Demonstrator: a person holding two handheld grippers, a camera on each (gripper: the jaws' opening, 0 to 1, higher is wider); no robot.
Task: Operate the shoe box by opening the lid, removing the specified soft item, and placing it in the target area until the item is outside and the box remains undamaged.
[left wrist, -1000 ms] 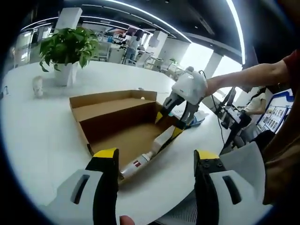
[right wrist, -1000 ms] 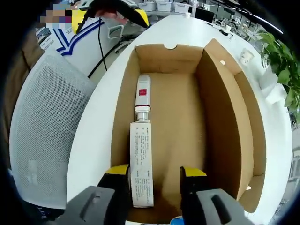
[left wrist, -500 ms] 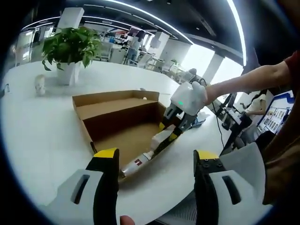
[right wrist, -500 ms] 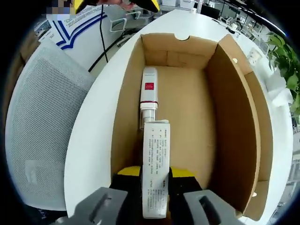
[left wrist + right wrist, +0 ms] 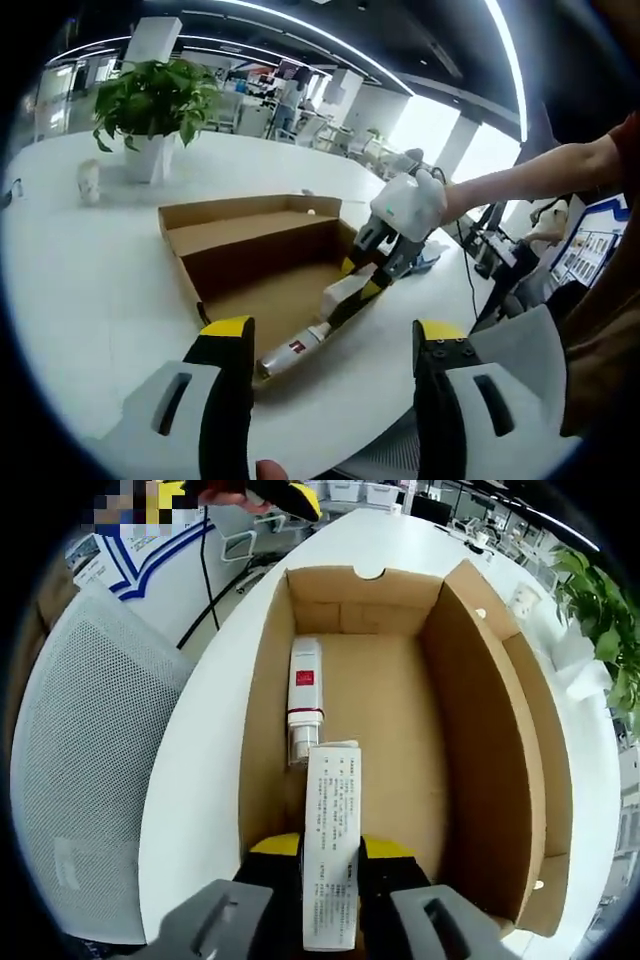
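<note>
The left gripper view sits back off the table edge, looking across the open shoe box [image 5: 262, 262] toward the office, from well away. The right gripper view hangs right over one end of the box [image 5: 400, 730], looking down its length, close in. Both take in the box and the white tube [image 5: 296, 346] [image 5: 304, 685] inside.

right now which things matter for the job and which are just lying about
For the job:
- shoe box, lid open
- white tube, clamped in the right gripper, partly in the box
- left gripper, open, short of the box

Lying about:
- potted plant
- small white figure beside it
- mesh chair at the table edge
</note>
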